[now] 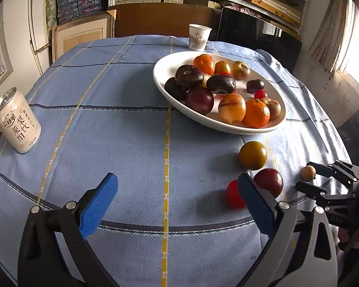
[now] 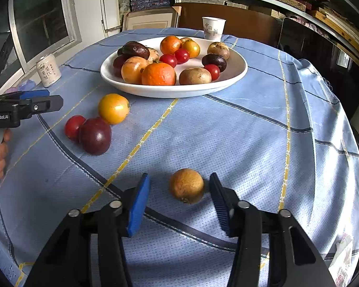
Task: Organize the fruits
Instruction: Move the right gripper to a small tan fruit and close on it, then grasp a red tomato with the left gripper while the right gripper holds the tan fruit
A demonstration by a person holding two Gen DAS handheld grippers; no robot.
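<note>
A white plate (image 1: 170, 59) holds several fruits; it also shows in the right wrist view (image 2: 237, 71). Loose on the blue cloth lie a yellow-orange fruit (image 2: 113, 108), a dark red plum (image 2: 95, 135), a small red tomato (image 2: 73, 126) and a small brown fruit (image 2: 186, 185). My right gripper (image 2: 179, 189) is open, its blue pads on either side of the brown fruit, not touching it. My left gripper (image 1: 178, 186) is open and empty; its right pad (image 1: 253, 201) stands in front of the tomato (image 1: 233, 195) and the plum (image 1: 269, 181).
A drink can (image 1: 16, 120) stands at the table's left edge. A paper cup (image 1: 199, 37) stands behind the plate. The cloth hangs over the table's right edge (image 2: 342, 129). Shelves and boards stand beyond the table.
</note>
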